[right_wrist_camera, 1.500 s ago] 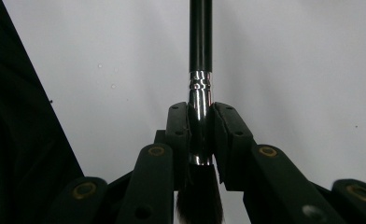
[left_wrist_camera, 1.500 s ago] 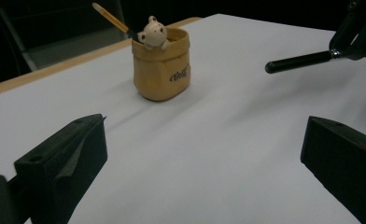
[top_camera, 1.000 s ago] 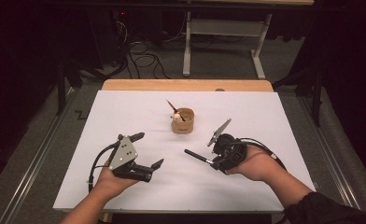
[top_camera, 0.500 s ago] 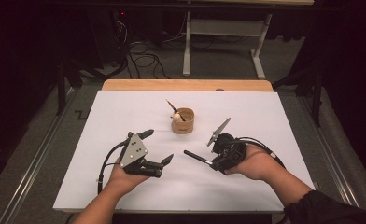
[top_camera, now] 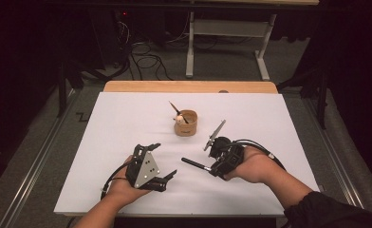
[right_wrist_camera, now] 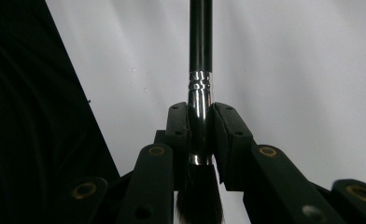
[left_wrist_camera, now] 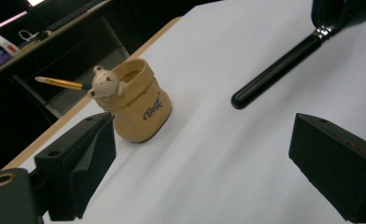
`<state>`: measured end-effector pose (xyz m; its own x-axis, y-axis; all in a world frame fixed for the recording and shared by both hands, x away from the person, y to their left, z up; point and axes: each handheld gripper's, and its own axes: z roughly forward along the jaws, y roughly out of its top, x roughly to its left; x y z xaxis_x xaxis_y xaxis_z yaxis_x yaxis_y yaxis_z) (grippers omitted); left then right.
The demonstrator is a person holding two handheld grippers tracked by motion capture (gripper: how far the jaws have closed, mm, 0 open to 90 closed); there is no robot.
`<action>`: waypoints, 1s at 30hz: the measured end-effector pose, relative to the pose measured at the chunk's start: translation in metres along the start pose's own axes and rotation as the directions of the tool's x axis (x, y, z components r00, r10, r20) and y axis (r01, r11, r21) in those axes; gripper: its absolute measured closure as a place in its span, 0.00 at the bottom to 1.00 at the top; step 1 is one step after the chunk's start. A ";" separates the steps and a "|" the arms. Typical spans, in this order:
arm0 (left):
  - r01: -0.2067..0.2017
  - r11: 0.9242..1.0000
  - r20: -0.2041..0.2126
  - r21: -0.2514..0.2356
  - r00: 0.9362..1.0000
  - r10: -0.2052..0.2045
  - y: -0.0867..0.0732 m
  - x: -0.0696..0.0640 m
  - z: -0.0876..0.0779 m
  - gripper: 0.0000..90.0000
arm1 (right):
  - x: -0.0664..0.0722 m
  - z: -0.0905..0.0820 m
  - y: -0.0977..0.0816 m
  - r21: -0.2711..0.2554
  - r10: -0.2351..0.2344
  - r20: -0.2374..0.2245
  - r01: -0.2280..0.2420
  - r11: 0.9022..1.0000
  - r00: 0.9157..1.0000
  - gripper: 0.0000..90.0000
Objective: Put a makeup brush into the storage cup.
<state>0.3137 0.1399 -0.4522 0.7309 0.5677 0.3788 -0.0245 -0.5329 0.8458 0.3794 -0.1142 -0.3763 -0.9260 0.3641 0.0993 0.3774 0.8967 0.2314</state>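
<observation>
A black-handled brush (right_wrist_camera: 200, 56) sits clamped at its silver ferrule in the right gripper (top_camera: 220, 156), handle pointing toward the left gripper (top_camera: 155, 164), whose jaws, just closing a little, stand wide with nothing between them. Beyond both, one tan bear-faced cup (top_camera: 186, 122) on the white table (top_camera: 269, 123) holds a second, slimmer brush (left_wrist_camera: 62, 83). Judging by this, one brush is stowed; the held one remains.
</observation>
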 end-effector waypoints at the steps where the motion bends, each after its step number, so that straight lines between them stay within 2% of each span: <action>1: -0.013 1.000 -0.004 0.006 1.000 0.013 0.000 -0.001 0.001 0.10 | 0.000 0.000 0.001 0.002 -0.004 0.003 0.004 1.000 1.000 0.87; 8: -0.094 0.995 -0.024 0.039 0.995 0.095 -0.003 -0.008 0.006 0.11 | 0.004 0.002 0.005 0.041 -0.017 0.003 0.017 0.999 1.000 0.87; 12: -0.142 0.989 -0.040 0.050 0.989 0.144 -0.003 -0.013 0.008 0.12 | 0.006 0.002 0.009 0.063 -0.030 0.004 0.030 0.998 1.000 0.87; 17: -0.166 0.985 -0.050 0.054 0.984 0.168 -0.004 -0.015 0.008 0.14 | 0.009 0.003 0.014 0.088 -0.043 -0.001 0.043 0.995 0.999 0.87; 24: -0.194 0.979 -0.058 0.063 0.979 0.198 -0.005 -0.016 0.010 0.17 | 0.013 -0.001 0.023 0.094 -0.054 -0.003 0.054 0.994 0.999 0.87; 28: -0.208 0.976 -0.060 0.066 0.976 0.212 -0.006 -0.018 0.012 0.17 | 0.015 -0.004 0.027 0.122 -0.064 -0.004 0.064 0.990 0.998 0.87; 30: -0.216 0.974 -0.058 0.069 0.974 0.220 -0.006 -0.019 0.012 0.18 | 0.016 -0.003 0.028 0.115 -0.064 -0.004 0.064 0.991 0.998 0.87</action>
<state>0.3080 0.1249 -0.4690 0.6665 0.4724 0.5767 -0.1343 -0.6849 0.7162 0.3756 -0.0843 -0.3657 -0.9483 0.3051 0.0880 0.3143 0.9412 0.1242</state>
